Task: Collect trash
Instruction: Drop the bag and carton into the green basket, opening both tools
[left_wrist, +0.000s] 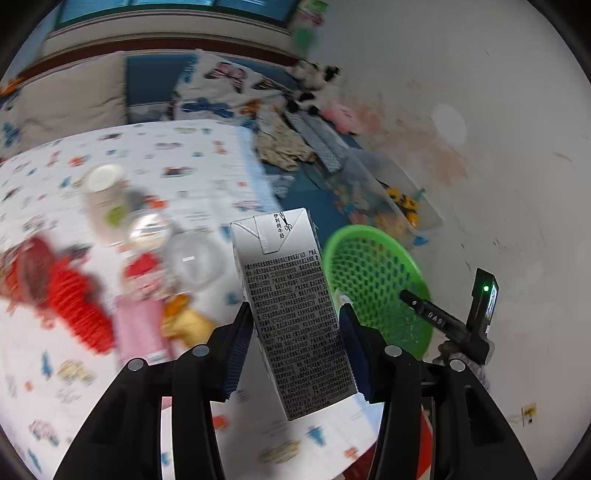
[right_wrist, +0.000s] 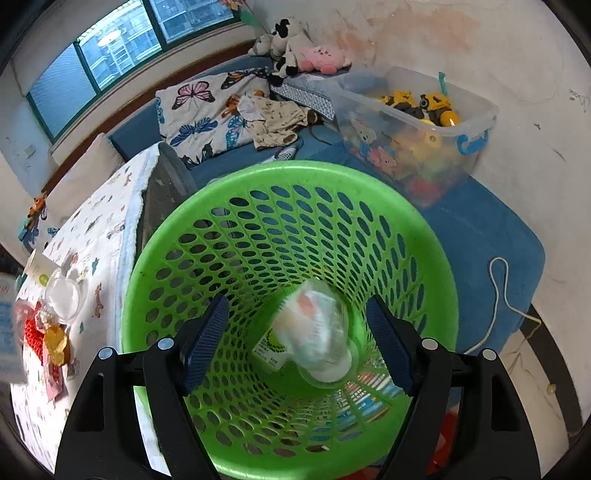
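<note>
Left gripper (left_wrist: 293, 325) fingers clamp milk carton (left_wrist: 291, 310); right gripper (right_wrist: 297, 341) fingers wide above green basket (right_wrist: 184, 229) rim.

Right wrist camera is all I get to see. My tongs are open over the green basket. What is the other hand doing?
Observer: The left tongs are shut on a grey milk carton.
Operator: Is it near my basket yet?
Observer: In the left wrist view the green basket sits just to the right of the carton, beyond it.
Operator: Is there more trash left on the table?
Observer: Yes, the left view shows a paper cup and a red wrapper on the patterned tablecloth, though they look blurry.
</note>
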